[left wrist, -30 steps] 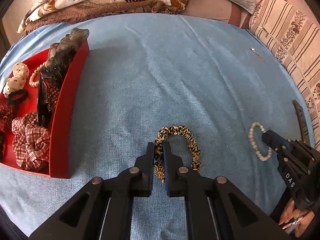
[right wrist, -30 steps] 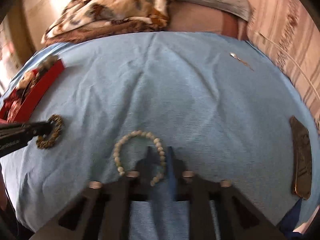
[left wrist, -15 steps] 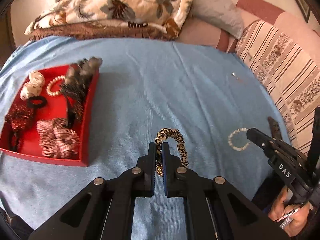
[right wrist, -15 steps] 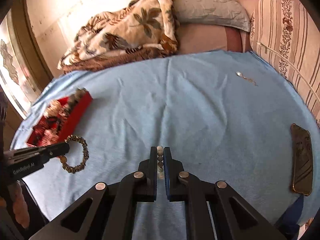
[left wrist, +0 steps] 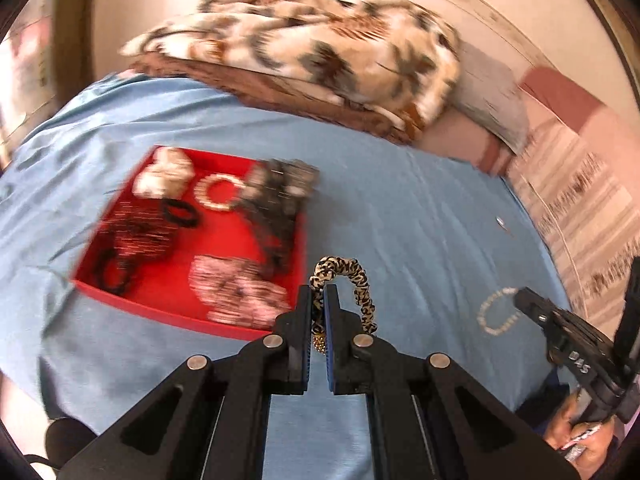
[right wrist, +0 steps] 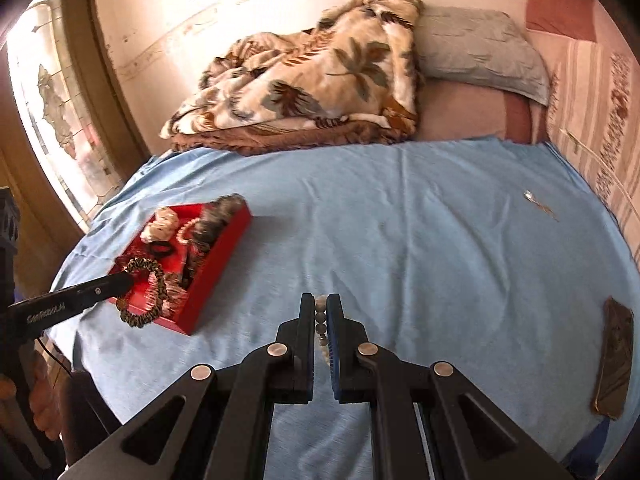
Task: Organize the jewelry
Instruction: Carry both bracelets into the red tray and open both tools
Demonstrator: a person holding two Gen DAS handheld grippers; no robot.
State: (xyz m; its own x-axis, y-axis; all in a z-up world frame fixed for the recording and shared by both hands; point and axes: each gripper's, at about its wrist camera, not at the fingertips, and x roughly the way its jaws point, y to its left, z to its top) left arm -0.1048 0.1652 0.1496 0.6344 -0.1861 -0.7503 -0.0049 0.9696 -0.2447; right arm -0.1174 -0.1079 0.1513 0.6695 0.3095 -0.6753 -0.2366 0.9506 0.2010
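Item 1: red tray (left wrist: 188,312) on the blue sheet (right wrist: 400,220), my landmark, holding scrunchies and a bead ring.
Item 2: my left gripper (left wrist: 319,292), clamped on the leopard scrunchie (left wrist: 356,280), now raised at the tray's near corner; a second ago it lay on the sheet.
Item 3: my right gripper (right wrist: 321,312), pinching the pearl bracelet (right wrist: 321,316), lifted, well right of the tray.

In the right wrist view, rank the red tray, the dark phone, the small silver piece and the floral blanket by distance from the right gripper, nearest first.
Measured from the right gripper:
1. Red tray, to the left on the blue sheet.
2. Dark phone, at the right edge.
3. Small silver piece, far right, further back.
4. Floral blanket, at the head of the bed.
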